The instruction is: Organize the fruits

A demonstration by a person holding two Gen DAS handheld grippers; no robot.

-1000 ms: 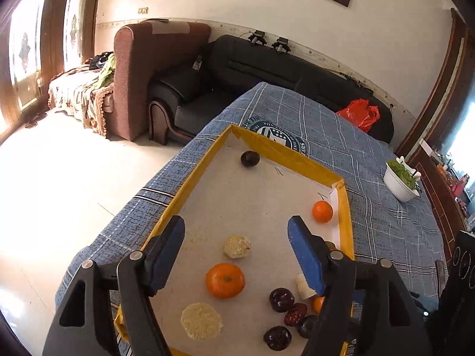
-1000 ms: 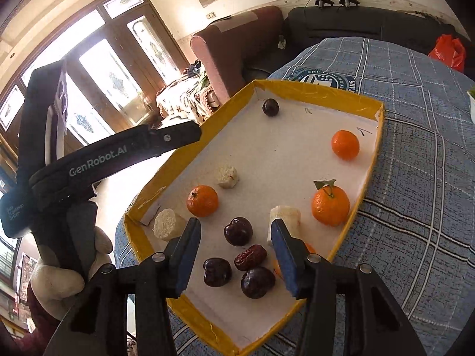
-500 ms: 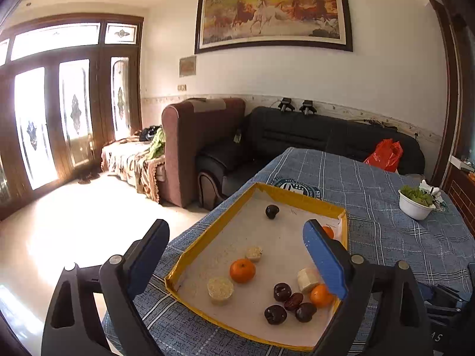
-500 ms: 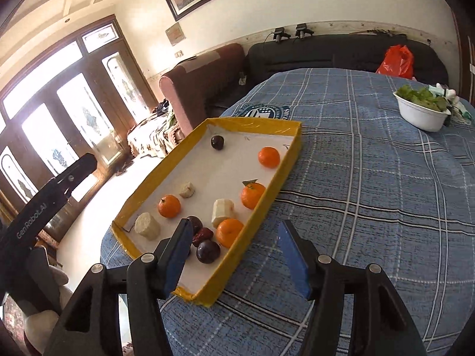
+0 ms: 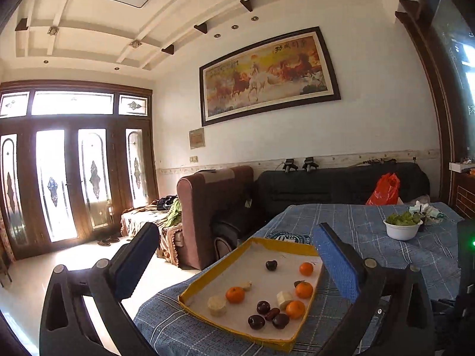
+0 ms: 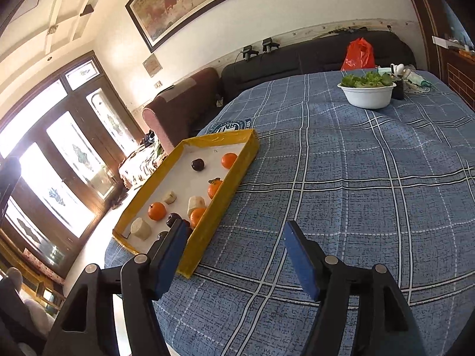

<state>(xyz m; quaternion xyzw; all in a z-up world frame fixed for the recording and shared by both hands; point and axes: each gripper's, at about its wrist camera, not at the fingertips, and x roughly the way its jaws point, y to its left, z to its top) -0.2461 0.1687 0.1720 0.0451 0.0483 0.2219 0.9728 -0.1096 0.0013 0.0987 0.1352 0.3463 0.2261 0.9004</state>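
Fruits [image 5: 235, 294] now lie farther off as both grippers' fingers [image 6: 173, 250] keep opening, empty.

Oranges [image 5: 235, 294], dark plums [image 5: 263, 307] scattered in yellow-rimmed tray [image 5: 213, 270]

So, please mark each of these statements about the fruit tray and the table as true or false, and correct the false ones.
1. The yellow-rimmed tray holds four oranges. True: one sits left of centre, three along the right side.
2. The white bowl is empty. False: it holds green leaves.
3. The left gripper holds a dark plum. False: its jaws are opening with nothing between them; the lone dark plum lies at the tray's far end.
4. The right gripper is over the blue checked tablecloth, beside the tray, jaws opening and empty. True.
5. The tray sits in the middle of the table. False: it lies near the edge on the window side.
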